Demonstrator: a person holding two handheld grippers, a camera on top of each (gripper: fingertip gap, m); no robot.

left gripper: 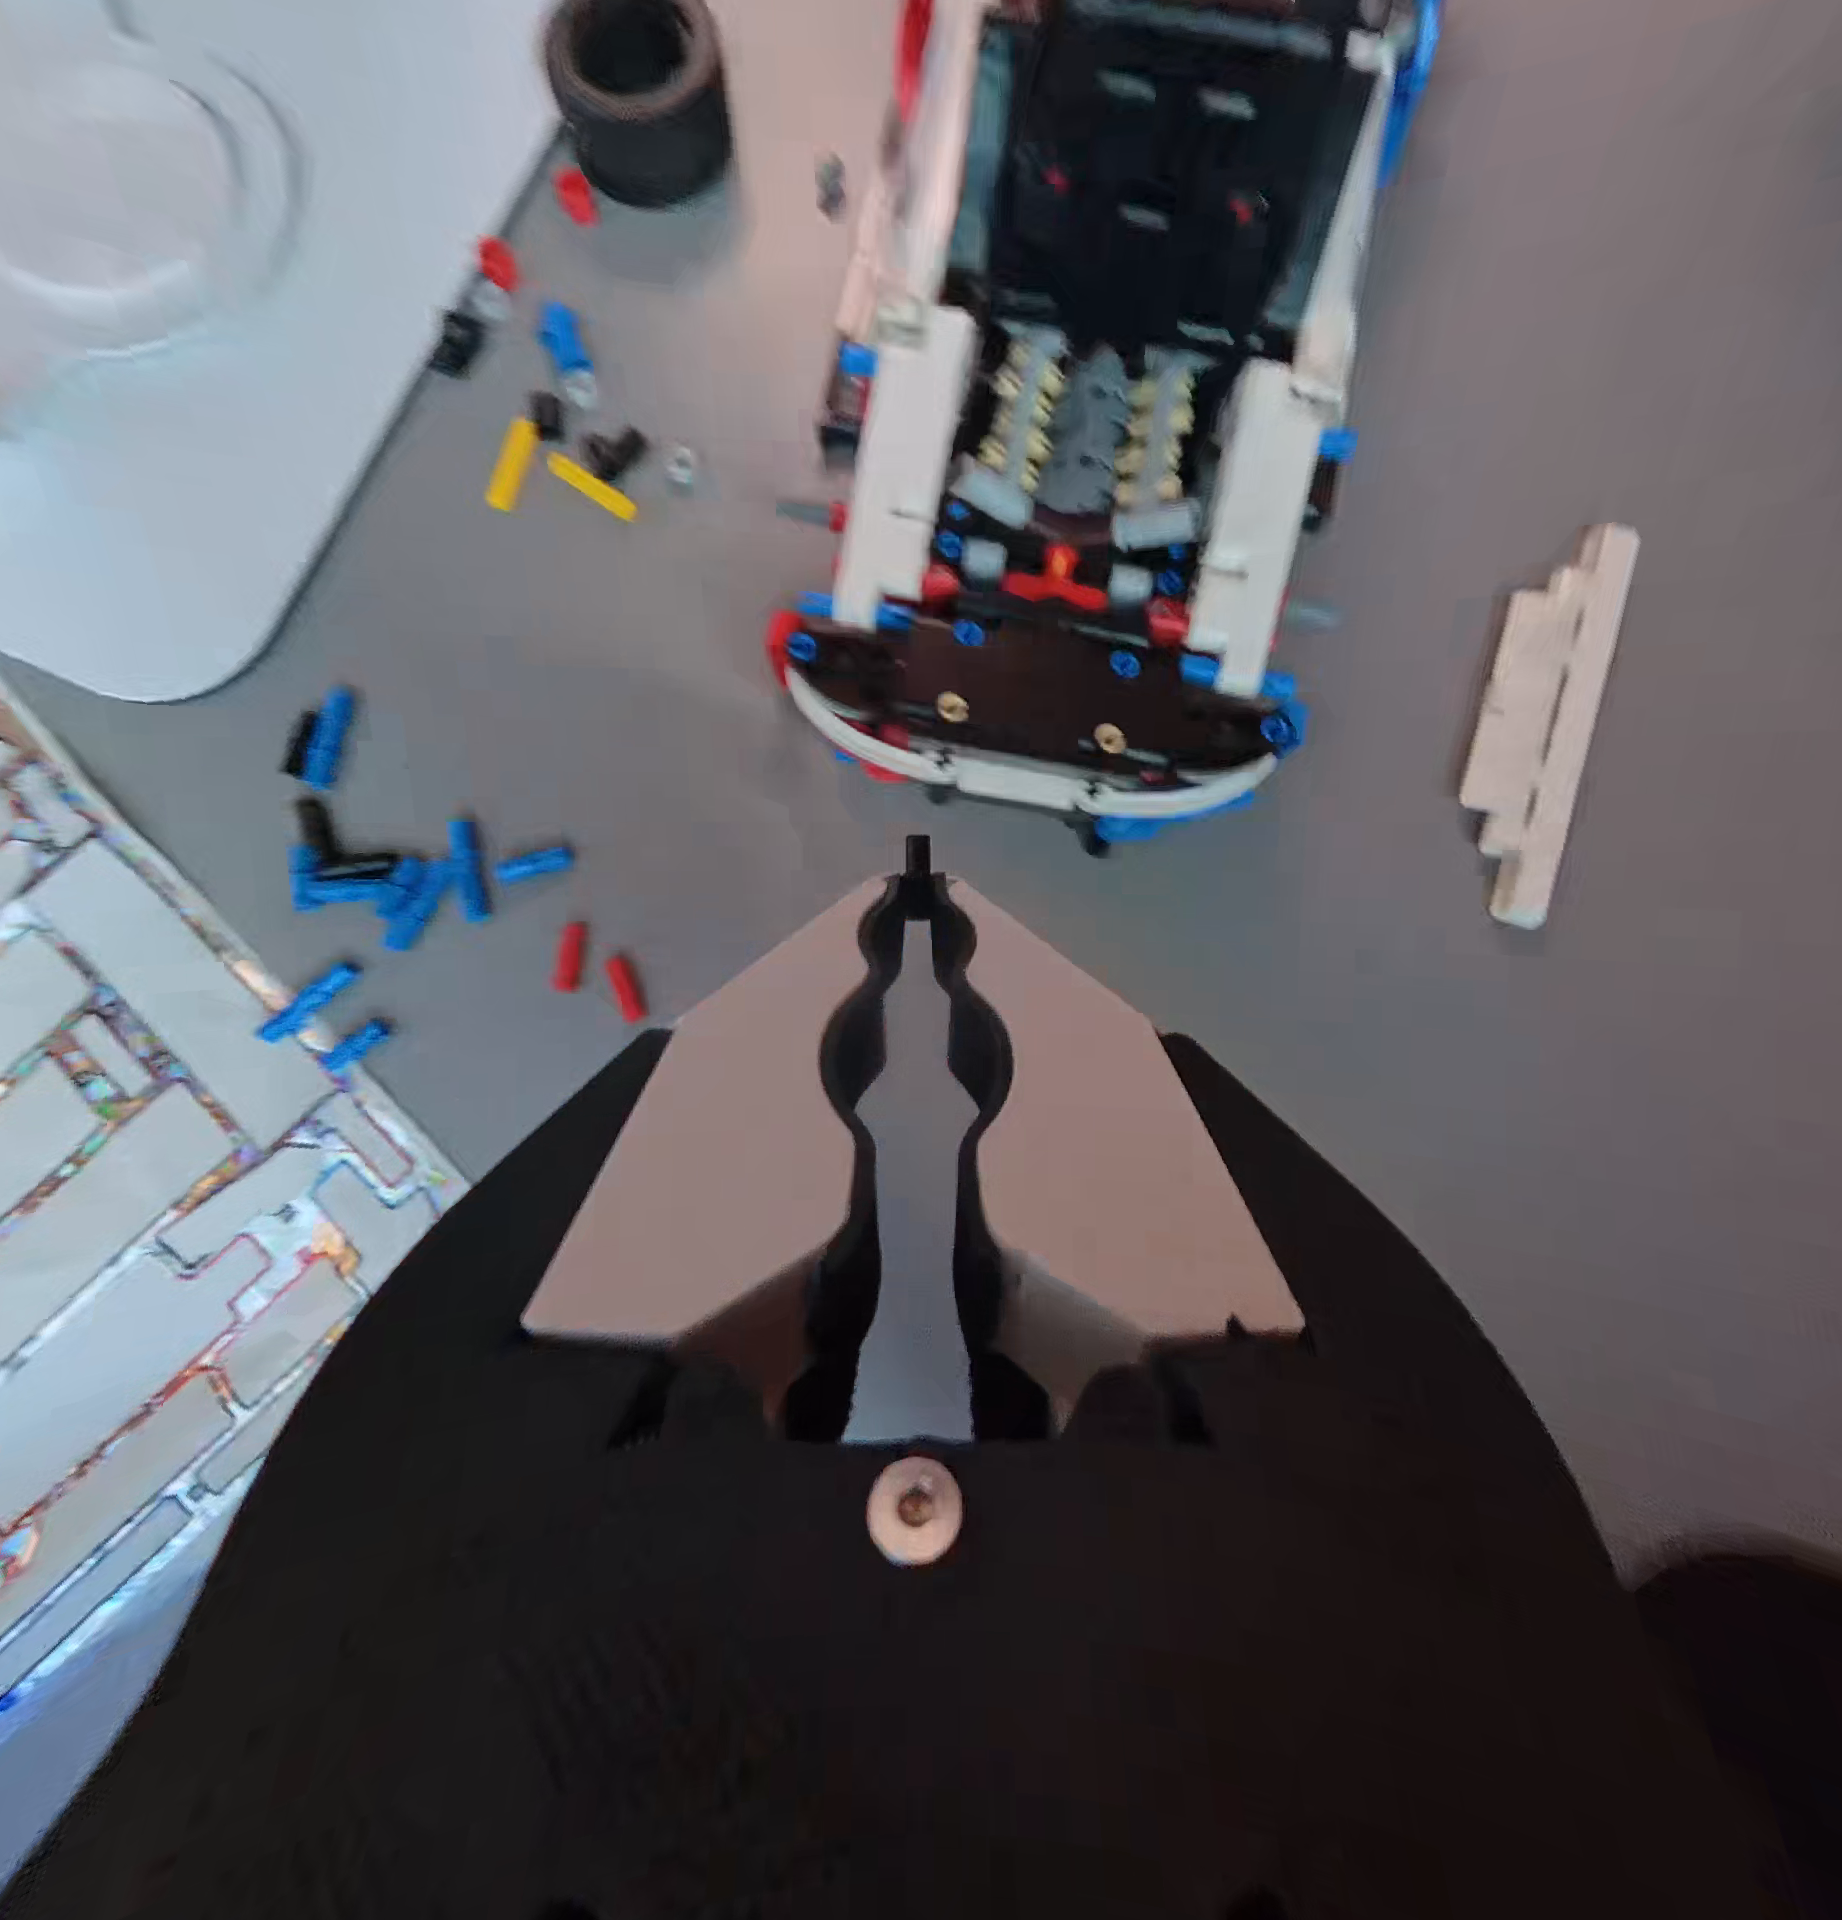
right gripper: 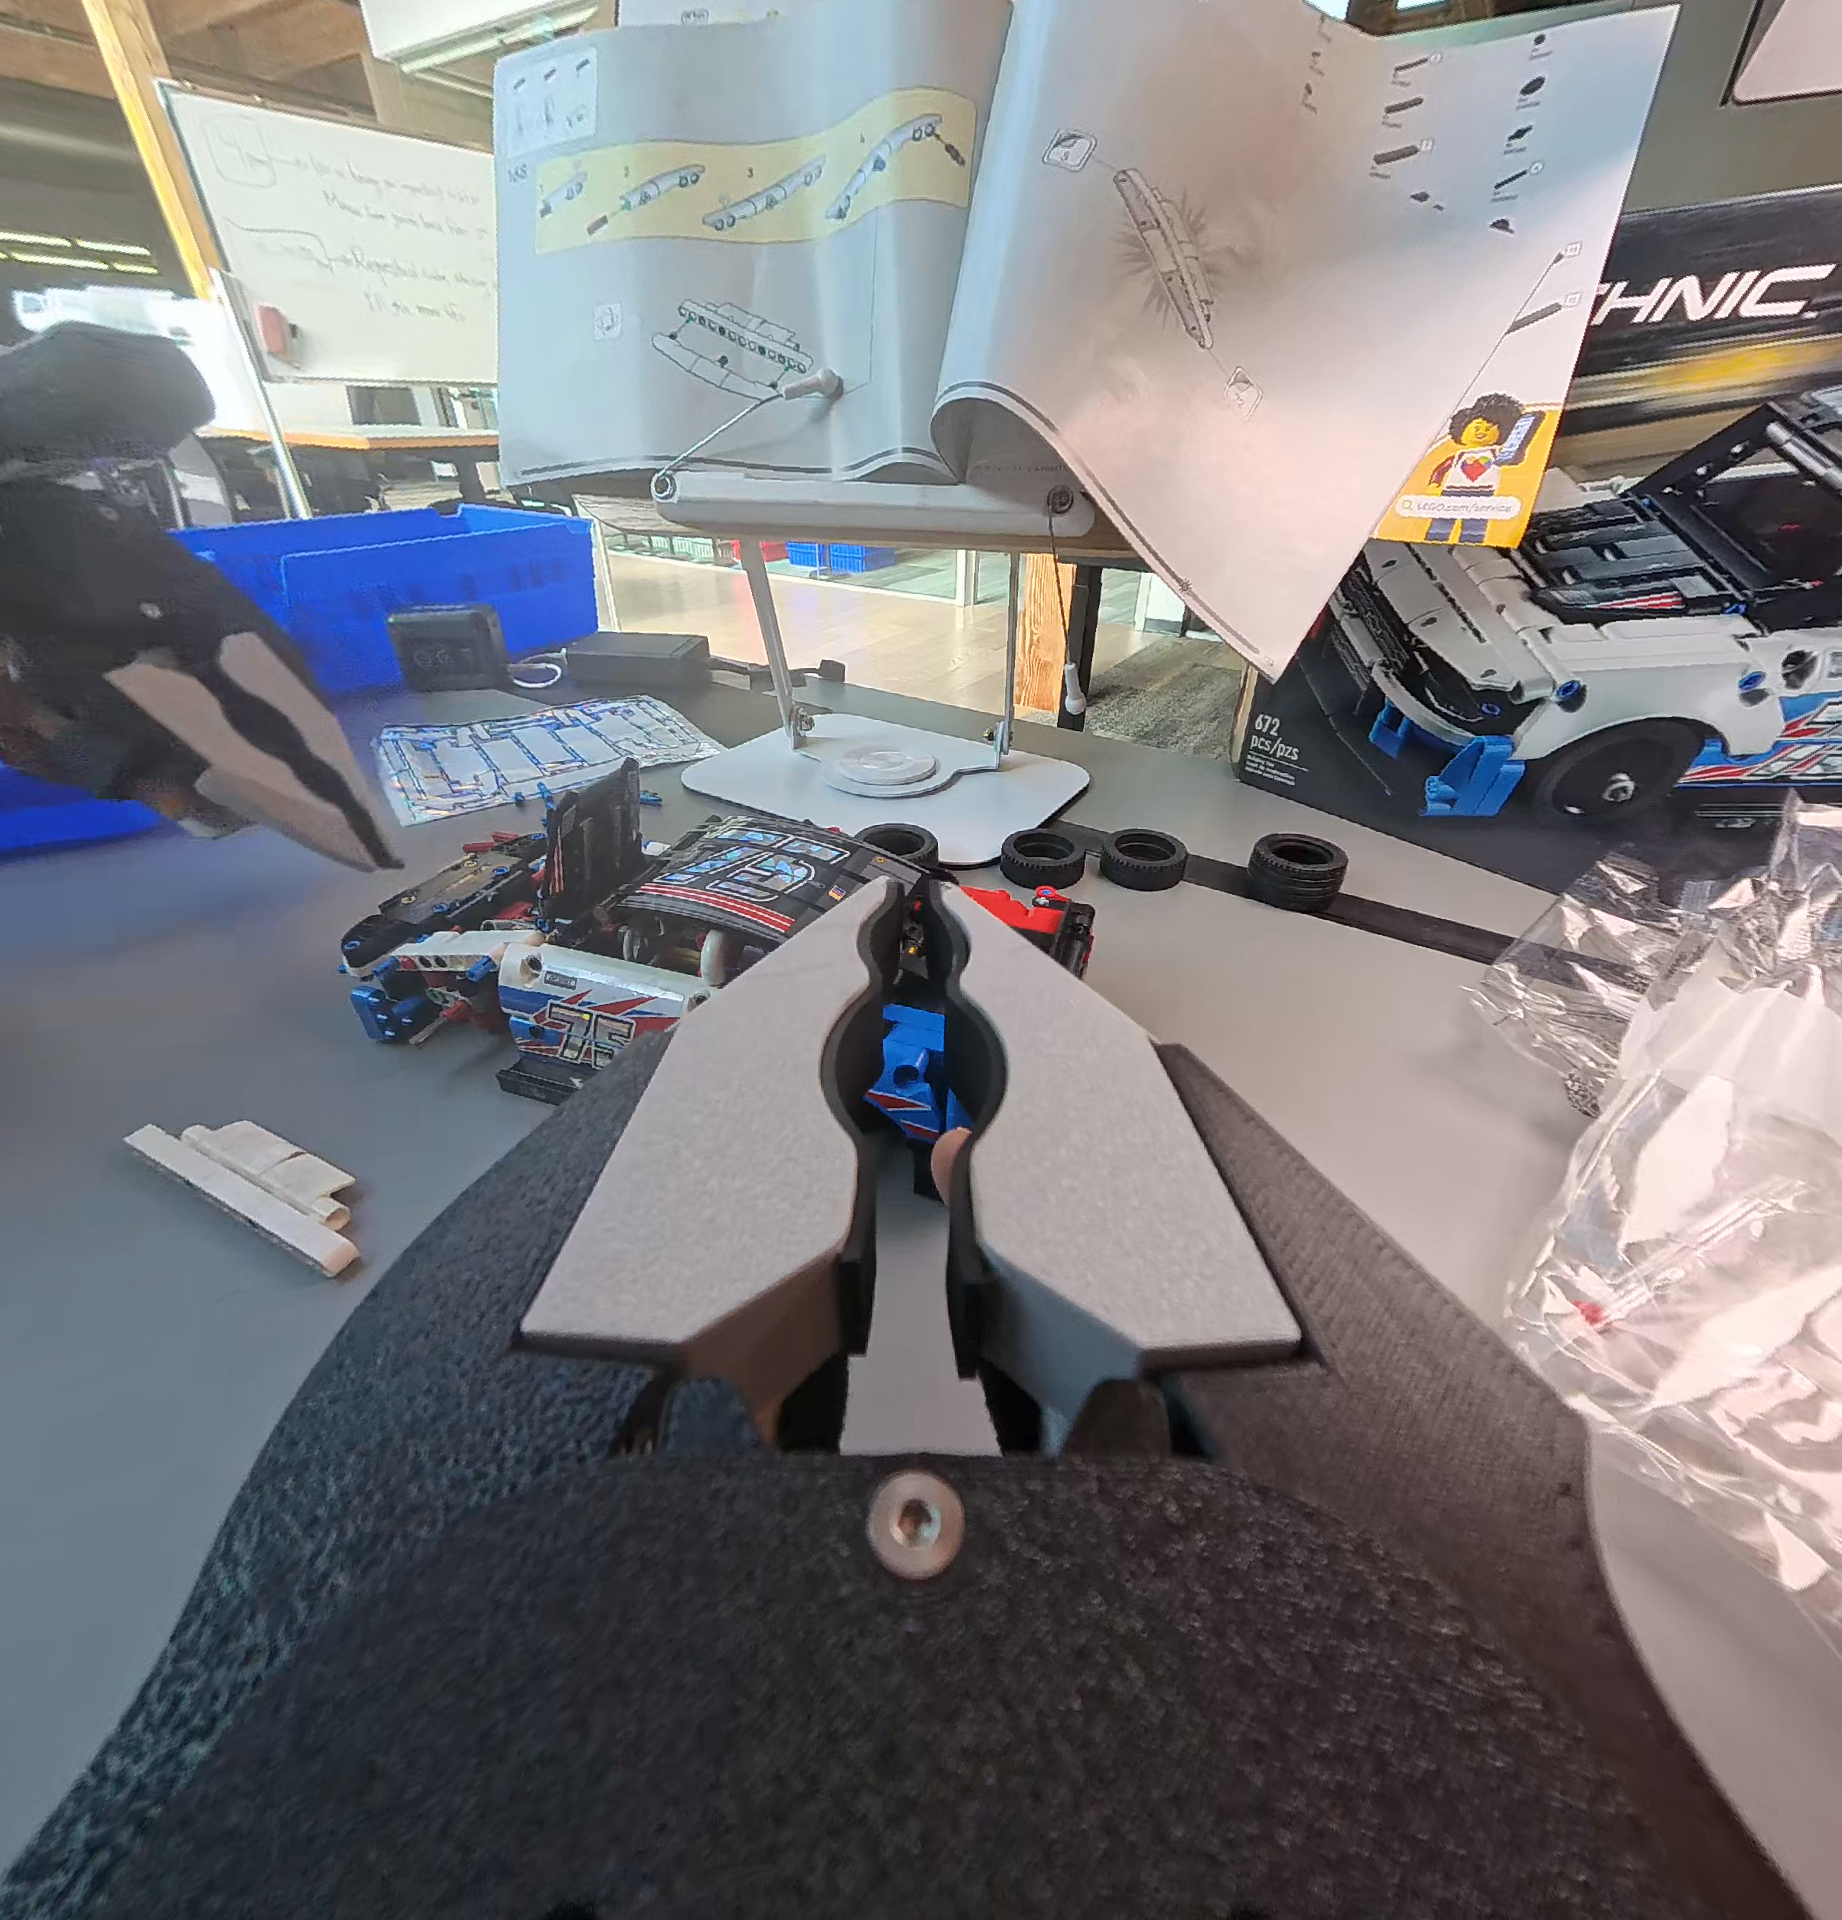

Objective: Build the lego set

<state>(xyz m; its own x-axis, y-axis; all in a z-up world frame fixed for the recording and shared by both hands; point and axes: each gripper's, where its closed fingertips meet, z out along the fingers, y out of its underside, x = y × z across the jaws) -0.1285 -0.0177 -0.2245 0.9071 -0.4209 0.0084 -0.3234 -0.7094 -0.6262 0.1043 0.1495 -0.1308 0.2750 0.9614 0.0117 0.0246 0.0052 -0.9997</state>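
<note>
The part-built Lego car [left gripper: 1083, 436], white with blue and red, stands on the grey table with its front bumper facing my left gripper [left gripper: 918, 883]. That gripper is shut on a small black pin [left gripper: 917, 854], which sticks out past the tips, just short of the bumper. In the right wrist view the car [right gripper: 584, 966] lies ahead with its front to the left. My right gripper [right gripper: 919, 896] is closed on the car's rear side, with blue and black parts between its fingers. The left gripper [right gripper: 377, 857] hovers above the car's front.
Loose blue, red and yellow pins [left gripper: 429, 873] lie left of the car. A white beam assembly [left gripper: 1551, 727] lies to its right. Tyres [right gripper: 1042, 857], a booklet stand [right gripper: 896, 769], a sticker sheet [left gripper: 117, 1195], the set box [right gripper: 1623, 623] and plastic bags [right gripper: 1727, 1143] surround the work area. Across from one pair of fingers to the other is roughly 30 centimetres.
</note>
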